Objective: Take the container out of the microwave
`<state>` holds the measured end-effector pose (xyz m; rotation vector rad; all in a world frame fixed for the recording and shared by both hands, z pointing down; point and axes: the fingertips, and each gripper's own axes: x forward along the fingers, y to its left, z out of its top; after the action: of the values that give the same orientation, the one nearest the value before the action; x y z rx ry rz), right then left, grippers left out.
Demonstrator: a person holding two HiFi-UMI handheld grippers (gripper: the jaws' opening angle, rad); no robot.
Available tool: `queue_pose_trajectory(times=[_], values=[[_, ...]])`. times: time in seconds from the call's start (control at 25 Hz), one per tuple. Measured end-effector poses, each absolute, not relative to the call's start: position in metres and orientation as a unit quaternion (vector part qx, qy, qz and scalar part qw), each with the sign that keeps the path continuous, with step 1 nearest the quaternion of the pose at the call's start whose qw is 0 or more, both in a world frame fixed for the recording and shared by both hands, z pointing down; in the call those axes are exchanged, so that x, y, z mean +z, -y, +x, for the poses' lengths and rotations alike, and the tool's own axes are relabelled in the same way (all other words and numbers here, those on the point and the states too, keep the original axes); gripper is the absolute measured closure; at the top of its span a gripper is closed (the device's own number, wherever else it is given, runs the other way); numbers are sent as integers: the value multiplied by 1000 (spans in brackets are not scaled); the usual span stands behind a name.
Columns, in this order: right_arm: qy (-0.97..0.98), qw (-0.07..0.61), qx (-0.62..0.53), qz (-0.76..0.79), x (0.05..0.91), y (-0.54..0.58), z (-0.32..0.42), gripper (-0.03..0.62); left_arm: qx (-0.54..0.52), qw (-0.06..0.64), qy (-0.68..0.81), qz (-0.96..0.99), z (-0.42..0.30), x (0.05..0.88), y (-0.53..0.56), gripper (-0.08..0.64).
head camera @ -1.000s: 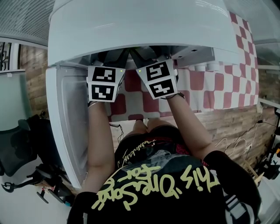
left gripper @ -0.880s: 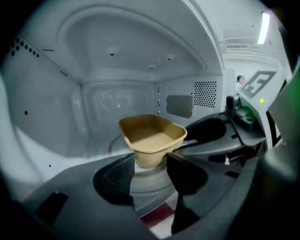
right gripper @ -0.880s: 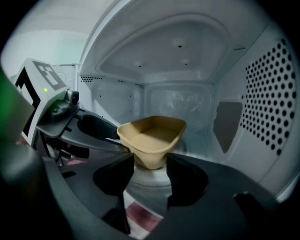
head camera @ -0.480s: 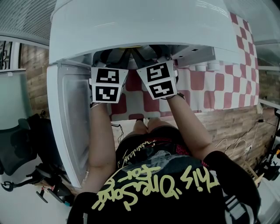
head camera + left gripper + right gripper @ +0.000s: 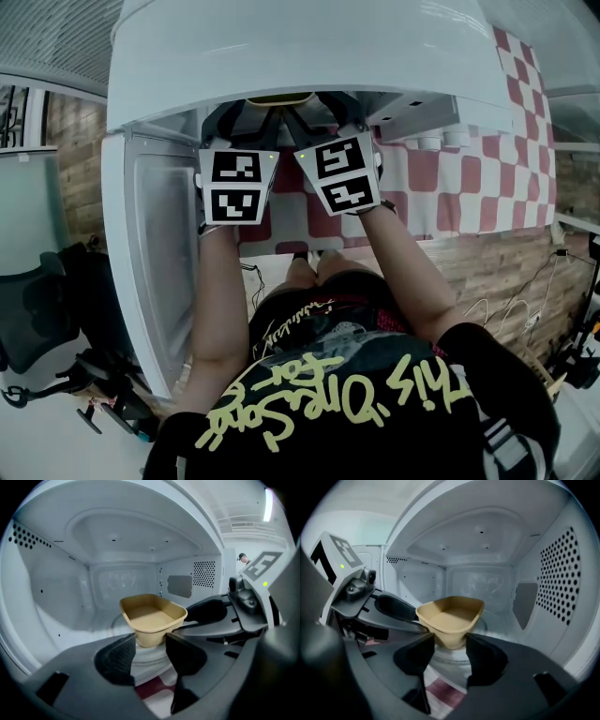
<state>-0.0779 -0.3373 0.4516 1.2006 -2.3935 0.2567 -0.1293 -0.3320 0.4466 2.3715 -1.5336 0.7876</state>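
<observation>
A tan, empty container (image 5: 152, 616) sits on the glass turntable (image 5: 485, 625) inside the white microwave (image 5: 300, 56). In the head view only a strip of its rim (image 5: 278, 98) shows under the microwave's top. Both grippers reach side by side into the opening. My left gripper (image 5: 150, 644) is open and its jaws are closing; the container's near corner shows just beyond its fingertips, untouched. My right gripper (image 5: 450, 645) is open too, its jaws still drawing in, with the container's near wall just past its tips. Each gripper sees the other beside the container.
The microwave door (image 5: 150, 262) hangs open at the left. A red and white checked cloth (image 5: 469, 178) covers the surface under and right of the microwave. An office chair (image 5: 37, 319) stands at the far left. A perforated side wall (image 5: 560, 573) bounds the cavity on the right.
My left gripper has shifted a little to the right, closer to the right gripper. A strip of the container's rim now shows under the microwave's top. The right gripper has kept still.
</observation>
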Motion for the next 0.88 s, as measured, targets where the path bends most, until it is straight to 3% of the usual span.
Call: queue_pose_trajectory(times=[0.88], values=[[879, 215, 96, 415, 446, 317, -71, 377, 242, 113, 532, 803, -121, 437, 309, 357]])
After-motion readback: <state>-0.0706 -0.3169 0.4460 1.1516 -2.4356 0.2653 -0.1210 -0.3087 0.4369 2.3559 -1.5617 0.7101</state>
